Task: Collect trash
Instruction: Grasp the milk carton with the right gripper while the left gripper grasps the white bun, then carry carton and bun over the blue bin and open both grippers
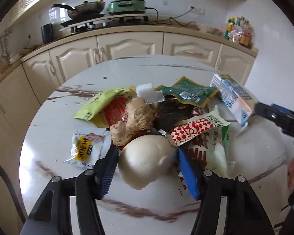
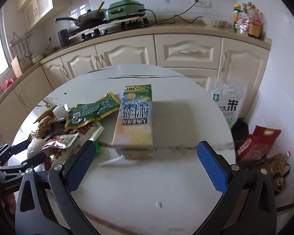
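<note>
A pile of trash lies on the round white table (image 1: 72, 176): a green wrapper (image 1: 188, 94), a yellow-green packet (image 1: 98, 103), a red-checked wrapper (image 1: 194, 131), a ginger root (image 1: 135, 119) and a yellow-and-white packet (image 1: 86, 148). My left gripper (image 1: 148, 168) is shut on a white steamed bun (image 1: 145, 164) at the pile's near edge, with a pad against each side. A milk carton (image 2: 135, 121) lies flat to the right of the pile. My right gripper (image 2: 147, 146) stands wide open just short of the carton's near end, touching nothing.
Cream cabinets (image 2: 186, 52) and a counter run behind the table, bearing a wok (image 2: 88, 17), a green cooker (image 2: 125, 8) and bottles (image 2: 247, 21). A rice bag (image 2: 227, 101) and red bags (image 2: 258, 143) stand on the floor past the table's right edge.
</note>
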The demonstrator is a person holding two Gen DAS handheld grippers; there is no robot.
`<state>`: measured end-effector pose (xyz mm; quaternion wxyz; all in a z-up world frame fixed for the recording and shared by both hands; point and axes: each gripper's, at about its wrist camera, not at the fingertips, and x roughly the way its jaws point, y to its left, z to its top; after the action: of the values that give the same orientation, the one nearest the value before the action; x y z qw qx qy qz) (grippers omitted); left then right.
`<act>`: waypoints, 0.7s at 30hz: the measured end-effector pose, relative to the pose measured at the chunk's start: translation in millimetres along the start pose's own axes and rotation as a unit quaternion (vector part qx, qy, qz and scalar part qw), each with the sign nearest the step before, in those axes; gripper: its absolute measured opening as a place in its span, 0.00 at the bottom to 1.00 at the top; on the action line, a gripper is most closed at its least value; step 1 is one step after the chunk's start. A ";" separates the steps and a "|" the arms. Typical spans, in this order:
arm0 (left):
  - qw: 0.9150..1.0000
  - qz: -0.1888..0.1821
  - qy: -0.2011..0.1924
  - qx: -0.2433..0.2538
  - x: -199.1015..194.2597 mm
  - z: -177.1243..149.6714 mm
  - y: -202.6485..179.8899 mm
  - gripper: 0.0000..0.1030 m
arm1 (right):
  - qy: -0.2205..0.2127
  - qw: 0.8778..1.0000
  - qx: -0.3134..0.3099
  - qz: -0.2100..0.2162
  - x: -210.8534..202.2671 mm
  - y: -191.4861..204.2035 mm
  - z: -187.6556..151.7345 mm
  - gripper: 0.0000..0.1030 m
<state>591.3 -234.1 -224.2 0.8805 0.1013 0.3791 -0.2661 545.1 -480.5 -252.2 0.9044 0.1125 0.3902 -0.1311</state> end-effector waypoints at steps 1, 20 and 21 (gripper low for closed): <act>1.000 0.000 -0.001 0.003 -1.7 0.2 -1.4 0.54 | 0.005 1.000 -0.002 0.001 5.4 0.6 3.5 1.00; 0.997 -0.039 -0.046 -0.042 -83.5 -15.8 16.4 0.50 | 0.053 0.998 -0.013 0.015 36.3 -0.8 21.1 0.45; 0.997 -0.042 -0.051 -0.044 -90.9 -17.3 18.4 0.50 | 0.047 0.999 -0.012 0.015 26.1 -0.5 22.0 0.45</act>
<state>538.9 -176.5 -171.0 0.8906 0.0326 0.3485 -0.2904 577.1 -491.7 -256.7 0.8882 0.1139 0.4321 -0.1073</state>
